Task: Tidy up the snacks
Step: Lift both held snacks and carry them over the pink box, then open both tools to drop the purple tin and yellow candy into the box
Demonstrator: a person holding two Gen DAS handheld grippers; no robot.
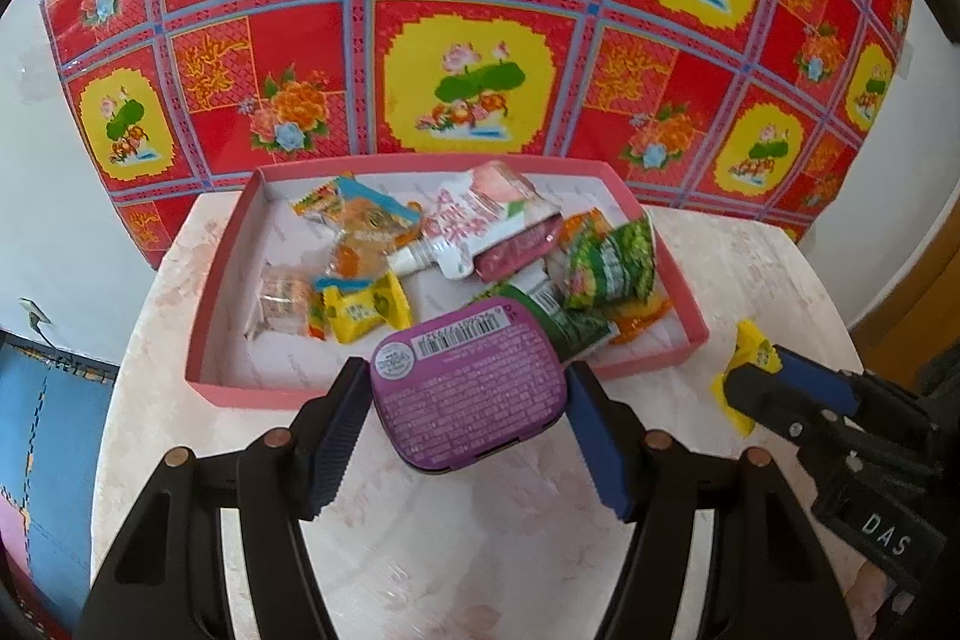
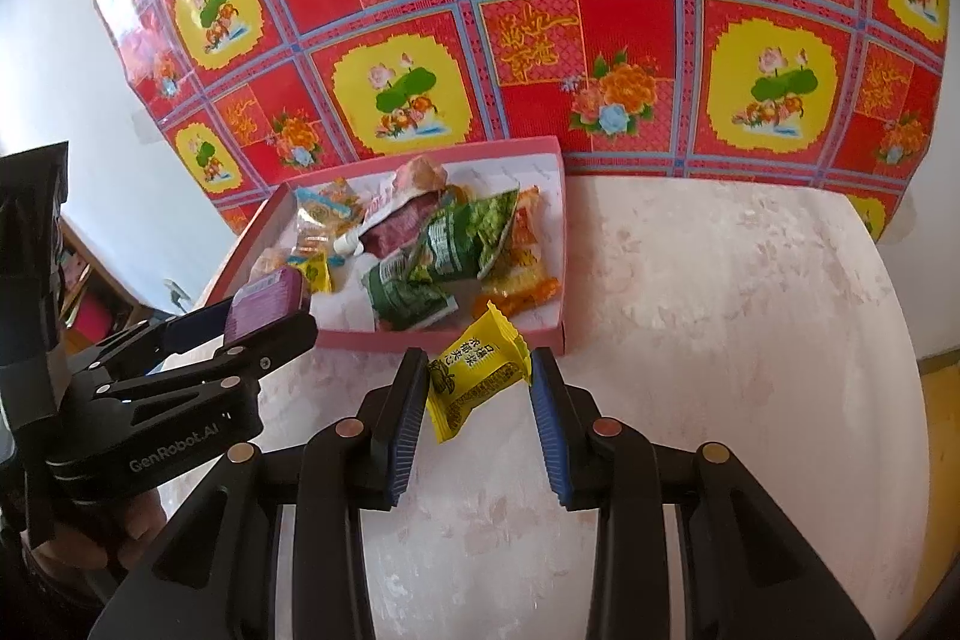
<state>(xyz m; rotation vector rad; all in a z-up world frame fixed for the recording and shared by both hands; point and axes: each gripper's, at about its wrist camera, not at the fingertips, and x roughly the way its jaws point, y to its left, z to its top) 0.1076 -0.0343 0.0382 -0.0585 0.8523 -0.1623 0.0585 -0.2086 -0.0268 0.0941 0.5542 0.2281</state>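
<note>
My left gripper (image 1: 468, 388) is shut on a purple tin (image 1: 471, 385) with a barcode, held at the near rim of the pink tray (image 1: 240, 394). The tray holds several snacks: green packets (image 1: 612, 268), a white-pink pouch (image 1: 480, 226), a yellow candy (image 1: 369, 310). My right gripper (image 2: 477, 388) is shut on a yellow candy packet (image 2: 474, 370), just in front of the tray's near wall (image 2: 420, 340). The left gripper with the tin (image 2: 264, 304) shows at the left of the right wrist view; the right gripper with its packet (image 1: 744, 382) shows at the right of the left wrist view.
The tray sits on a round pale pink marbled table (image 2: 720, 340). A red, yellow and blue floral cloth (image 1: 480, 10) hangs behind the table. White walls flank it. A blue surface (image 1: 54, 430) lies low on the left.
</note>
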